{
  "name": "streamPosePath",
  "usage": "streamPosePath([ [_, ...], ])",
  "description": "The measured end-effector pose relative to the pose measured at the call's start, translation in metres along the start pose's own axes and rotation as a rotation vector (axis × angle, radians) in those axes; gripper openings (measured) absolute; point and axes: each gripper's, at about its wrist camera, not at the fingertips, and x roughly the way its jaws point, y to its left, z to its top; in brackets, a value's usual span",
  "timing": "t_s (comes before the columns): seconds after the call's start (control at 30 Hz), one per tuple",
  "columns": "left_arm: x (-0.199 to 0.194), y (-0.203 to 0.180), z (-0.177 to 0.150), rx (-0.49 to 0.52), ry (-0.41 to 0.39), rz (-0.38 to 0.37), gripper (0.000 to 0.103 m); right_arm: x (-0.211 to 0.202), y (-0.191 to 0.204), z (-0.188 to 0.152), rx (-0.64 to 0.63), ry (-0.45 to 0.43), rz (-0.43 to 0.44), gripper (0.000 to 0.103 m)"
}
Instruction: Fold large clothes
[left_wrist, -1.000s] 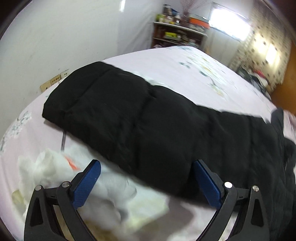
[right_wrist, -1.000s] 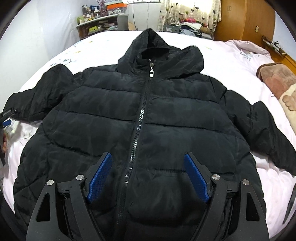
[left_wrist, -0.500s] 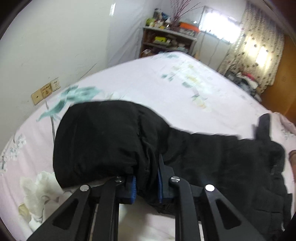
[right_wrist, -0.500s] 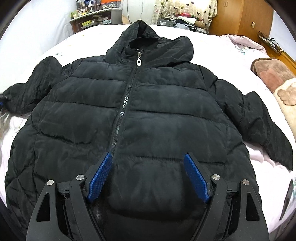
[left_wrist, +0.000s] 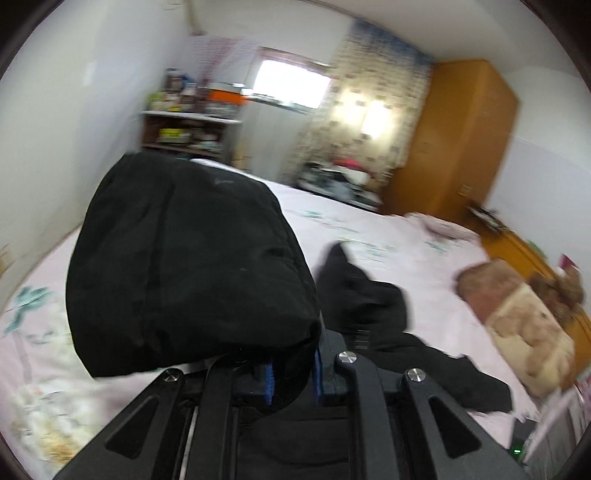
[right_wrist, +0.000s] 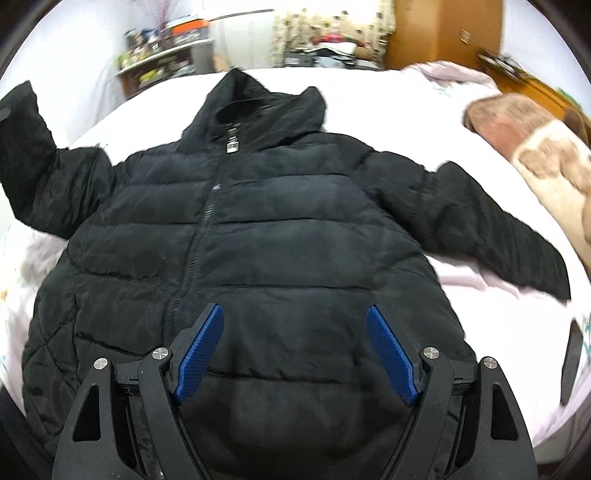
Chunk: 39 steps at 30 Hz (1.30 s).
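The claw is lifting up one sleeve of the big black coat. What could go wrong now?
The left gripper pinches only the sleeve near its end, so the puffy fabric might slip out and flop back. The right gripper is open and holds nothing, so the jacket could slide across the bed sheet when the sleeve gets pulled. The other sleeve lies spread towards the brown blanket, so the fold may end up lopsided.

The black puffer jacket's sleeve (left_wrist: 192, 266) bunches over the left gripper (left_wrist: 291, 373), hiding most of its blue pads. Ahead of the open right gripper (right_wrist: 295, 347), the jacket's hem drops below the frame; shelf contents (right_wrist: 162, 40) beyond stay blurred.
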Motion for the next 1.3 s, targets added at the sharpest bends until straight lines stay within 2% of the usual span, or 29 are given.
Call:
streamPosePath([
  [0.13,0.034,-0.061,-0.008,0.052,0.055,-0.121,0.016,-0.008,-0.028,-0.004,0.074,-0.027,-0.005,0.080],
  [0.27,0.079,-0.112,-0.038,0.084,0.145,-0.208,0.016,-0.007,-0.055,-0.008,0.130,-0.026,0.018,0.080],
  [0.37,0.121,-0.134,-0.067,0.103,0.238,-0.228,0.016,-0.003,-0.072,-0.012,0.157,-0.006,0.037,0.080],
  [0.47,0.154,-0.148,-0.101,0.125,0.325,-0.198,0.017,-0.001,-0.083,-0.017,0.166,0.000,0.015,0.080],
  [0.5,0.165,-0.151,-0.110,0.125,0.359,-0.183,0.020,0.000,-0.085,-0.018,0.171,0.002,0.014,0.080],
  [0.53,0.174,-0.153,-0.118,0.120,0.392,-0.191,0.027,0.002,-0.088,-0.020,0.178,0.008,0.011,0.080],
  [0.57,0.183,-0.154,-0.127,0.111,0.429,-0.208,0.040,0.004,-0.090,-0.020,0.181,0.014,0.010,0.080],
  [0.6,0.188,-0.155,-0.134,0.097,0.466,-0.222,0.047,0.006,-0.091,-0.021,0.183,0.020,0.008,0.080],
  [0.63,0.189,-0.155,-0.138,0.085,0.487,-0.237,0.058,0.008,-0.092,-0.022,0.182,0.024,0.007,0.080],
  [0.67,0.185,-0.156,-0.139,0.077,0.494,-0.260,0.064,0.008,-0.092,-0.022,0.181,0.025,0.007,0.080],
  [0.77,0.156,-0.159,-0.128,0.081,0.473,-0.355,0.073,0.007,-0.091,-0.019,0.177,0.012,0.012,0.080],
  [0.83,0.138,-0.166,-0.118,0.107,0.437,-0.417,0.074,0.006,-0.089,-0.014,0.177,-0.004,0.014,0.080],
  [0.97,0.093,-0.147,-0.091,0.135,0.329,-0.450,0.074,0.003,-0.084,-0.002,0.182,-0.033,0.023,0.080],
  [1.03,0.082,-0.122,-0.079,0.145,0.280,-0.378,0.074,0.001,-0.080,0.005,0.181,-0.052,0.030,0.080],
  [1.1,0.076,-0.089,-0.071,0.163,0.235,-0.248,0.074,0.002,-0.074,0.014,0.170,-0.066,0.045,0.080],
  [1.17,0.081,-0.052,-0.069,0.157,0.250,-0.108,0.072,0.009,-0.066,0.024,0.153,-0.069,0.062,0.080],
  [1.2,0.085,-0.037,-0.068,0.148,0.256,-0.061,0.072,0.014,-0.060,0.029,0.141,-0.069,0.073,0.079],
  [1.27,0.091,-0.005,-0.071,0.127,0.273,0.022,0.063,0.030,-0.049,0.041,0.115,-0.067,0.089,0.063],
  [1.3,0.093,0.006,-0.073,0.111,0.282,0.051,0.062,0.040,-0.043,0.047,0.096,-0.061,0.094,0.059],
])
